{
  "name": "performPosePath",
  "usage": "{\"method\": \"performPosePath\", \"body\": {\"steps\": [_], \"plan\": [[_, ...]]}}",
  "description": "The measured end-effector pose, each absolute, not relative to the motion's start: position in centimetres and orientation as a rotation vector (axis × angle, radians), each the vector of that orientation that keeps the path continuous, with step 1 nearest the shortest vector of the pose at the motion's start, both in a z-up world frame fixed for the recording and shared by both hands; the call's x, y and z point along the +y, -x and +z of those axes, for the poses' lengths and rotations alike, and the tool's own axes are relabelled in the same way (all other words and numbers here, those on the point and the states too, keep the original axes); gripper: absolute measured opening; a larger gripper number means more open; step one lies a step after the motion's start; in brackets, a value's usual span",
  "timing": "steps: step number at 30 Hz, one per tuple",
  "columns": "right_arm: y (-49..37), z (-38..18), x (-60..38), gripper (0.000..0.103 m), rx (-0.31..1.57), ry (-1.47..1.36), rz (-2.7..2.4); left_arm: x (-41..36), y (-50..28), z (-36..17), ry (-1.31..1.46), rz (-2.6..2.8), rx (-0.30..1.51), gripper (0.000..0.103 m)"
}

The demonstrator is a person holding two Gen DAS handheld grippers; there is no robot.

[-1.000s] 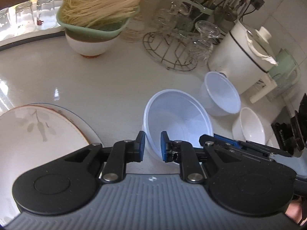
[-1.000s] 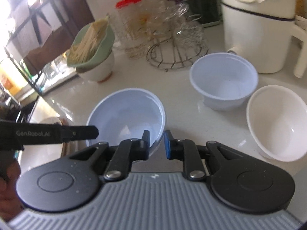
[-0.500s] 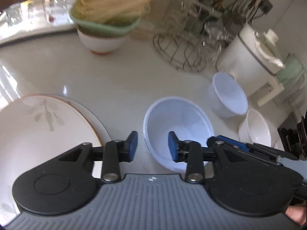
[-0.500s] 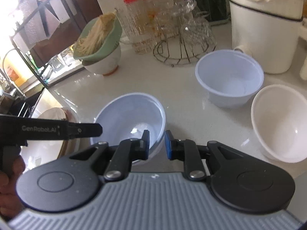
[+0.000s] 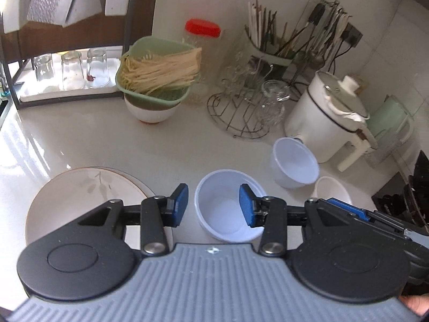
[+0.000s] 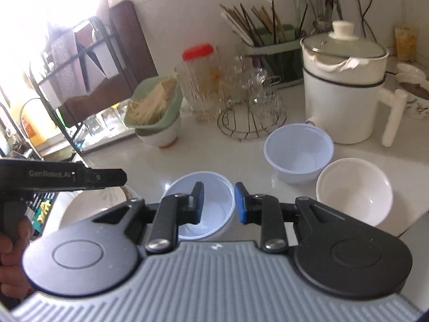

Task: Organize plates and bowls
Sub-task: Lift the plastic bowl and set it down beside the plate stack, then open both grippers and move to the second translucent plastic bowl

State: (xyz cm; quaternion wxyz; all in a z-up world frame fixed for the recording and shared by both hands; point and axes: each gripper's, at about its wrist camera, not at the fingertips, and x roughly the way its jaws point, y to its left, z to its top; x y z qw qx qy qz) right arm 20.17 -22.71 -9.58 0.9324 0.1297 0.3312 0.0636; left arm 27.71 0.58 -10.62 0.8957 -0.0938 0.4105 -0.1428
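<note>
A pale blue plastic bowl (image 5: pixel 228 212) stands on the white counter, just ahead of both grippers; it also shows in the right wrist view (image 6: pixel 214 209). My left gripper (image 5: pixel 213 208) is open and raised above it, holding nothing. My right gripper (image 6: pixel 217 204) is open, its jaws either side of the bowl's right rim. A second pale blue bowl (image 6: pixel 299 151) and a white bowl (image 6: pixel 354 190) stand to the right. A large white plate with a leaf print (image 5: pixel 80 198) lies at the left.
A white electric pot (image 6: pixel 343 91) stands behind the bowls. A wire rack of glasses (image 6: pixel 249 107), a red-lidded jar (image 6: pixel 199 80), a utensil holder (image 6: pixel 270 43) and a green basket of noodles on a white bowl (image 5: pixel 158 75) line the back. A stove edge (image 5: pixel 413 196) is at far right.
Both grippers opened and drew up and back from the pale blue bowl, which now stands free on the counter. More of the back wall has come into view.
</note>
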Motion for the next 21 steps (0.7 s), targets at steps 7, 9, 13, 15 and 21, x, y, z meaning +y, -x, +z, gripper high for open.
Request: {"method": "performPosePath", "body": {"steps": [7, 9, 13, 15, 21], "plan": [[-16.7, -8.2, -22.4, 0.029, 0.647, -0.255, 0.1, 0.9, -24.2, -9.1, 0.226, -0.31, 0.83, 0.048], [-15.9, -7.9, -22.8, 0.029, 0.645, -0.253, 0.096, 0.9, -23.3, -8.9, 0.219, -0.312, 0.823, 0.048], [-14.5, -7.3, -24.4, 0.029, 0.635, -0.279, 0.053, 1.1, -22.3, -8.7, 0.227, -0.322, 0.825, 0.048], [-13.9, -7.1, -25.3, 0.029, 0.632, -0.31, 0.027, 0.9, -21.8, -8.6, 0.215, -0.327, 0.829, 0.048], [-12.1, -7.1, -26.2, 0.029, 0.61, -0.293, 0.0, 0.1, -21.0, -8.6, 0.224, -0.36, 0.828, 0.048]]}}
